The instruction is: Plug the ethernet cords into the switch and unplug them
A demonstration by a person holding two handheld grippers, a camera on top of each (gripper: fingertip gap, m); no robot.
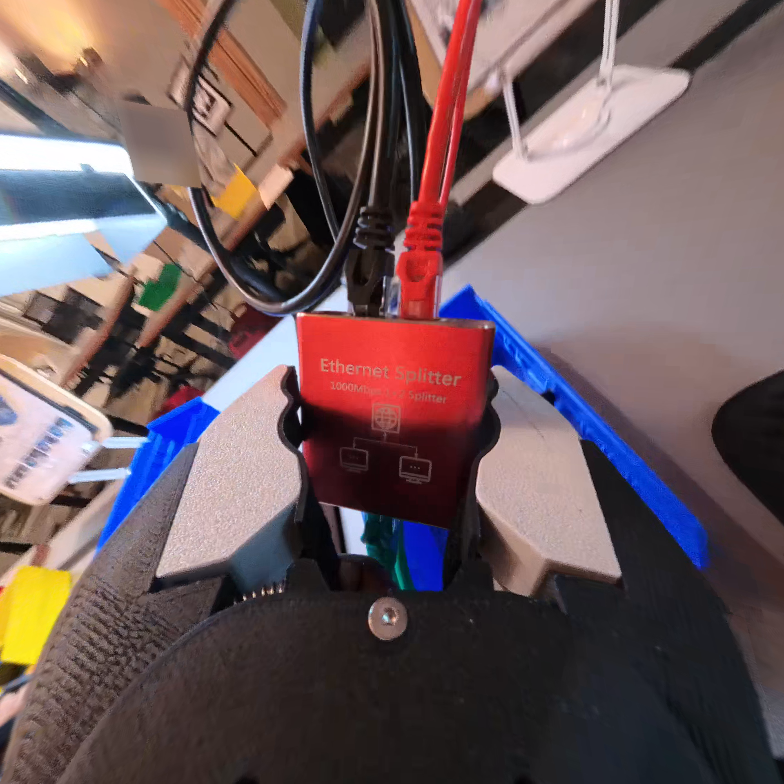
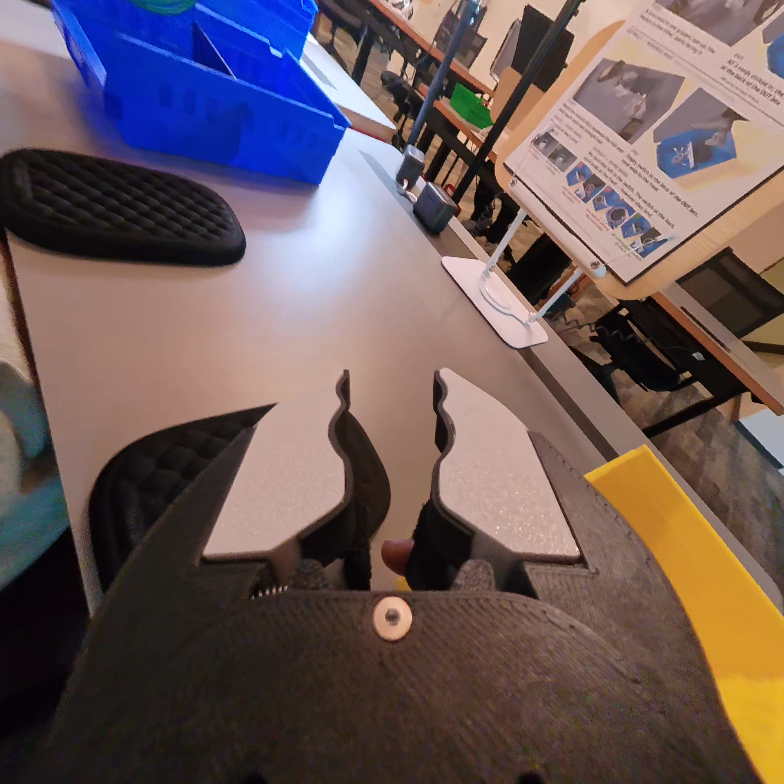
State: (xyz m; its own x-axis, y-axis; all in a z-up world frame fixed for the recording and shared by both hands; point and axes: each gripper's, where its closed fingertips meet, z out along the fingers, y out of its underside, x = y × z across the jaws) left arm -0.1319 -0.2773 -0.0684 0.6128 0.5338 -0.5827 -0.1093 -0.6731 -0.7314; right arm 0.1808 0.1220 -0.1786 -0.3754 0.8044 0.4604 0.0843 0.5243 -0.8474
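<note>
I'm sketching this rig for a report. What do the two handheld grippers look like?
Both match: the left gripper and right gripper have rough black printed bodies, a silver screw at the centre, pale grey speckled finger plates and wavy black inner pads.

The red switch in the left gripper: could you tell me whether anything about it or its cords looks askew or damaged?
Nothing stands out. The red switch sits squarely in the left gripper, and the black cord and red cord both sit straight in its ports. The right gripper is open and empty.
</note>
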